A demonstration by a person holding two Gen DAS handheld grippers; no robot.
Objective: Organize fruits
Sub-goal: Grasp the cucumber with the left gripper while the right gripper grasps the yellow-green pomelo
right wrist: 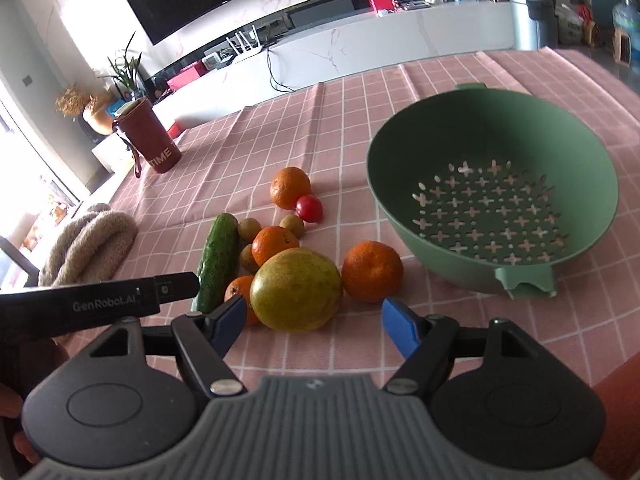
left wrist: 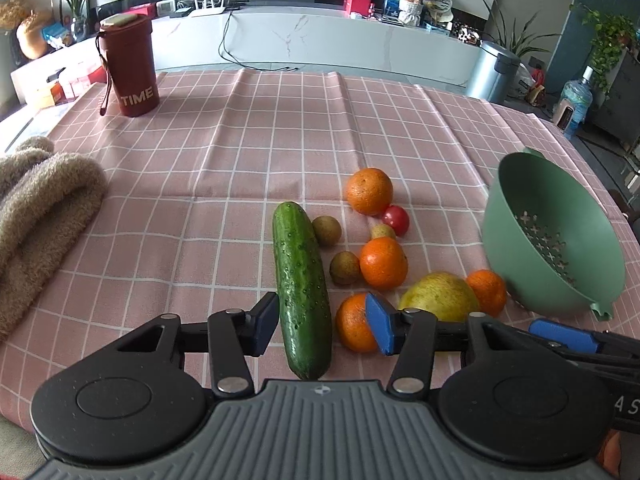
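Observation:
A long cucumber (left wrist: 302, 292) lies between the fingers of my left gripper (left wrist: 320, 326), which is open; its pads stand beside the cucumber without pressing. An orange (left wrist: 354, 328) sits partly behind the right pad. My right gripper (right wrist: 314, 322) is open just short of a large yellow-green fruit (right wrist: 296, 290), which lies ahead of the gap. Around it lie more oranges (right wrist: 372, 272) (right wrist: 276, 244) (right wrist: 290, 186), a red tomato (right wrist: 309, 208) and small brownish fruits (left wrist: 345, 267). The green colander (right wrist: 400, 168) stands empty to the right.
A pink checked cloth (left wrist: 240, 140) covers the table. A red "TIME" tumbler (left wrist: 130, 68) stands at the far left and a beige fluffy towel (left wrist: 44, 200) lies at the left edge. My left gripper's black body (right wrist: 100, 300) reaches in beside the right one.

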